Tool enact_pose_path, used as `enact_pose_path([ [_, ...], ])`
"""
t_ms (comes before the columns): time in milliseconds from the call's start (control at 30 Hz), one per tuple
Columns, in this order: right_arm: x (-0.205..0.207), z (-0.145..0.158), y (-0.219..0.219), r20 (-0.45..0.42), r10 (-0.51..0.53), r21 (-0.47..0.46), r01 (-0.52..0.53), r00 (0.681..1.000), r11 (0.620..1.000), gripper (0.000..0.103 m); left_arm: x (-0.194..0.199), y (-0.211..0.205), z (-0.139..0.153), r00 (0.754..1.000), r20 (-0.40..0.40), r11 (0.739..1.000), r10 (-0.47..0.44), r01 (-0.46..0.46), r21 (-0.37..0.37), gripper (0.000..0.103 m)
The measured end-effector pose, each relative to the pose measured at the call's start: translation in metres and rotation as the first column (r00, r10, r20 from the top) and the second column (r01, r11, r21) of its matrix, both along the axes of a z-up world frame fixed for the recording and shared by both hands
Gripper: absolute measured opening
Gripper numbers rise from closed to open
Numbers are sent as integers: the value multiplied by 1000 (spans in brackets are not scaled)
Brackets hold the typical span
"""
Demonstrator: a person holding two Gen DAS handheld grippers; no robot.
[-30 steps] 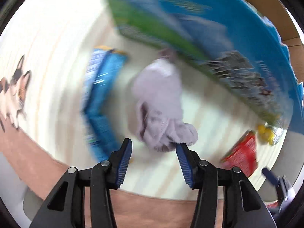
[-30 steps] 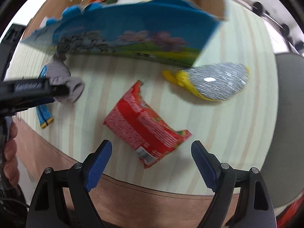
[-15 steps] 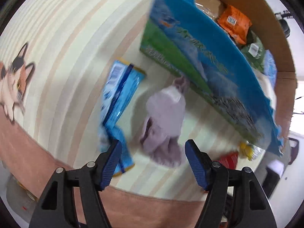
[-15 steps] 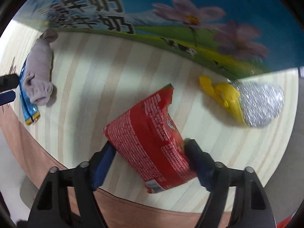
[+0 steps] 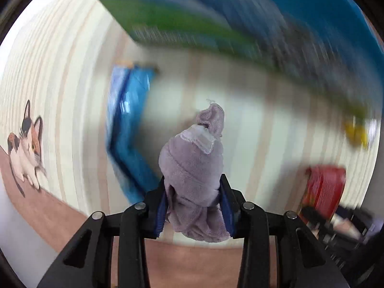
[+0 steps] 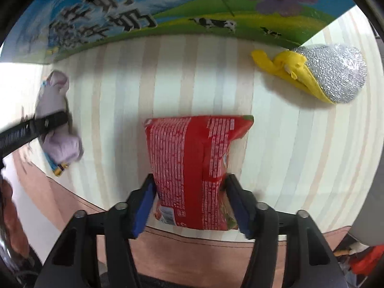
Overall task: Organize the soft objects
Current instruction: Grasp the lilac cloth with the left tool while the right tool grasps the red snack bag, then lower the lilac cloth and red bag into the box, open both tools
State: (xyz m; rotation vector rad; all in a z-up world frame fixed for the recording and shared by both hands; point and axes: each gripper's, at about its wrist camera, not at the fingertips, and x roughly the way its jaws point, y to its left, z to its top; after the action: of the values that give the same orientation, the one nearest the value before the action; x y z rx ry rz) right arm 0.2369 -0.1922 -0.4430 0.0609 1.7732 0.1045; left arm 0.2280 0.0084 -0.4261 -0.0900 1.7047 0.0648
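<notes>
My left gripper [image 5: 194, 206] is shut on a rolled lilac cloth [image 5: 194, 165], held just above the striped table; the cloth also shows at the left of the right wrist view [image 6: 57, 120], with the left gripper's finger across it. My right gripper [image 6: 189, 206] is shut on a red snack packet [image 6: 192, 165], its blue pads pressing both sides. The packet also shows blurred at the right of the left wrist view [image 5: 324, 189]. A blue snack packet [image 5: 127, 132] lies left of the cloth.
A large blue-and-green milk carton box [image 6: 168, 7] stands along the far side of the table [image 6: 288, 163]. A yellow cloth with a silver scrubbing pad [image 6: 328, 72] lies at the right. The table's front edge is close under both grippers. A cat picture [image 5: 24, 148] marks the left.
Both grippers have closed: the left one on the lilac cloth, the right one on the red packet. The left view is blurred with motion.
</notes>
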Motion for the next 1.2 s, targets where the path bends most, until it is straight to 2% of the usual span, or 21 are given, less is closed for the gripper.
enact_pose_path([
  [100, -15, -5, -3, -60, -33, 34, 35, 998, 999, 55, -20, -14, -7, 998, -34, 999, -53, 53, -3, 38],
  [200, -25, -7, -5, -76, -50, 59, 55, 996, 997, 57, -23, -20, -16, 998, -51, 999, -49, 50, 22, 39],
  [233, -27, -9, -4, -76, -46, 50, 50, 996, 998, 58, -20, -23, -16, 999, -30, 999, -35, 36, 25, 39],
  [367, -28, -16, 9, -74, -23, 24, 25, 997, 999, 70, -9, -50, -20, 998, -19, 998, -55, 56, 39, 37],
  [433, -31, -16, 20, -68, 2, -10, -2, 998, 1000, 73, -3, -55, -18, 998, -18, 998, -57, 58, 37, 35],
  [467, -31, -16, 23, -64, 8, -23, -9, 998, 1000, 73, -15, -69, -11, 998, -17, 998, -58, 59, 33, 33],
  [533, -35, -12, 35, -37, 45, -73, -47, 998, 996, 61, -11, -72, 7, 999, 0, 998, -54, 54, 16, 33],
  [567, -36, -7, 37, -8, 67, -75, -67, 998, 995, 51, -19, -70, 19, 998, 10, 998, -56, 56, 5, 33],
  [600, -40, -4, 37, -2, 63, -54, -63, 998, 997, 48, -19, -74, 35, 998, 34, 998, -59, 60, -16, 33],
  [700, -42, 20, 34, 18, 29, 14, -29, 999, 999, 47, -13, -75, 86, 992, 114, 995, -61, 69, -70, 33],
  [833, -31, 91, 22, 114, 19, 132, -34, 993, 991, 46, 17, -75, 181, 964, 259, 988, -61, 95, -118, 33],
  [867, -22, 118, 23, 153, 13, 172, -40, 988, 984, 46, 26, -76, 191, 962, 268, 988, -60, 95, -118, 33],
  [967, 8, 173, 23, 245, 12, 218, -67, 969, 974, 46, 67, -65, 234, 956, 289, 977, -47, 104, -185, 33],
  [1033, 34, 194, 25, 277, 5, 236, -73, 961, 969, 46, 97, -59, 241, 947, 316, 978, -65, 123, -167, 33],
  [1100, 67, 202, 28, 298, 7, 220, -75, 955, 973, 46, 129, -44, 234, 947, 312, 983, -75, 123, -139, 33],
  [1200, 105, 193, 31, 270, -9, 207, -49, 963, 977, 46, 179, -30, 202, 984, 177, 972, -34, 74, -225, 33],
])
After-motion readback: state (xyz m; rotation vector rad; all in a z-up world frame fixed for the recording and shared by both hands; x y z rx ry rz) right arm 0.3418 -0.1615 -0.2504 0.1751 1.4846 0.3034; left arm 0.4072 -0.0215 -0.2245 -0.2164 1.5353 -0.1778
